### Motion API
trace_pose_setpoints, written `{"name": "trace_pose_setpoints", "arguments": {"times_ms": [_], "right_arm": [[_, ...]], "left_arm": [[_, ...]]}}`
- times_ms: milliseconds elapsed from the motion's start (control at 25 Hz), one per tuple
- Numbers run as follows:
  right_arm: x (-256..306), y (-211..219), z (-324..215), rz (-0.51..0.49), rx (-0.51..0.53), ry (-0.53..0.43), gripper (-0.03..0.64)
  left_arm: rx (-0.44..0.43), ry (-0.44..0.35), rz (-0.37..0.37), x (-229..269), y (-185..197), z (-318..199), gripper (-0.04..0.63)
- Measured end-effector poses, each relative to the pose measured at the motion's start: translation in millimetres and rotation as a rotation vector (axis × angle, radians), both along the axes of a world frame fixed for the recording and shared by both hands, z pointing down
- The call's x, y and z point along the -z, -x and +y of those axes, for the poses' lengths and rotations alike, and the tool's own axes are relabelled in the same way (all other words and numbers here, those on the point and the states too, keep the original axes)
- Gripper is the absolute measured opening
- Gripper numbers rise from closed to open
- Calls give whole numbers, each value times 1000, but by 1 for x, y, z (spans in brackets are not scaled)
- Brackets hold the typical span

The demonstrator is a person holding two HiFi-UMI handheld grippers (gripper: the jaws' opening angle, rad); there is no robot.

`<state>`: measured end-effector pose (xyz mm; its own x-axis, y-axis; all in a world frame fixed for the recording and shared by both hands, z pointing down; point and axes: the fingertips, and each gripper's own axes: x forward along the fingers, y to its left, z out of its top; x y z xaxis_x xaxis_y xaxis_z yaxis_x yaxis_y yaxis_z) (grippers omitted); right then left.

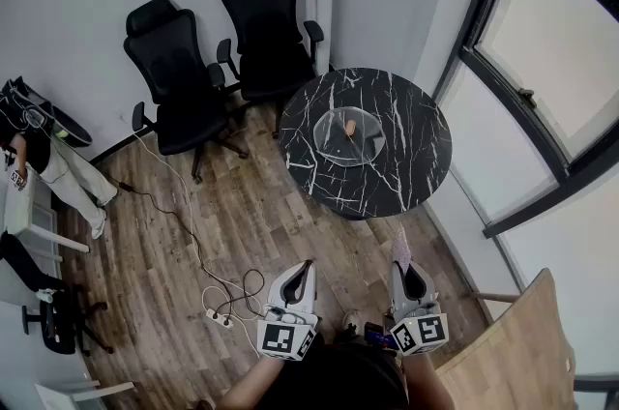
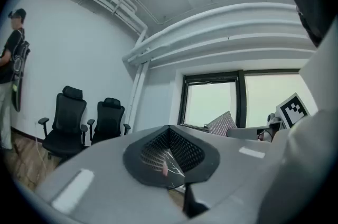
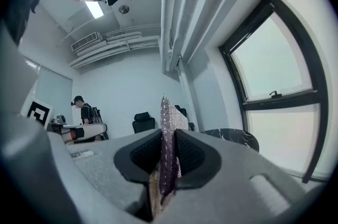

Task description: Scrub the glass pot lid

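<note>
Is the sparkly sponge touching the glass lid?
No, the glass lid sits on the round table, well apart from the sponge clamped in the right hand-held gripper.

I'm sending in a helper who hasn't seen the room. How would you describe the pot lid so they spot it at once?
Find the round black marble table by the window, right of the two black office chairs. The glass lid lies near its middle: the only thing on it, clear, with a small tan knob.
</note>
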<state>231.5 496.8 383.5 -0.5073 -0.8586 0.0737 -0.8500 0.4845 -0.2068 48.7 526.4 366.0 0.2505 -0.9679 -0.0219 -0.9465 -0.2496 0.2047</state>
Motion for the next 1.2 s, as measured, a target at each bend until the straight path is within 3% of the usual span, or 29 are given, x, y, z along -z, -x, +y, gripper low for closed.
{"name": "trace_pose_setpoints", "arguments": {"times_ms": [400, 520, 1040, 1200], "right_arm": [[2, -21, -16, -36, 11, -13, 67], [-7, -30, -14, -38, 21, 23, 69], [-16, -59, -48, -71, 100, 25, 69], [-25, -62, -65, -67, 104, 39, 69]], "left_arm": [[15, -8, -24, 2, -21, -13, 3], [18, 10, -30, 0, -31, -17, 3], [126, -2, -50, 3, -57, -35, 3], [150, 9, -12, -2, -52, -54, 3]]}}
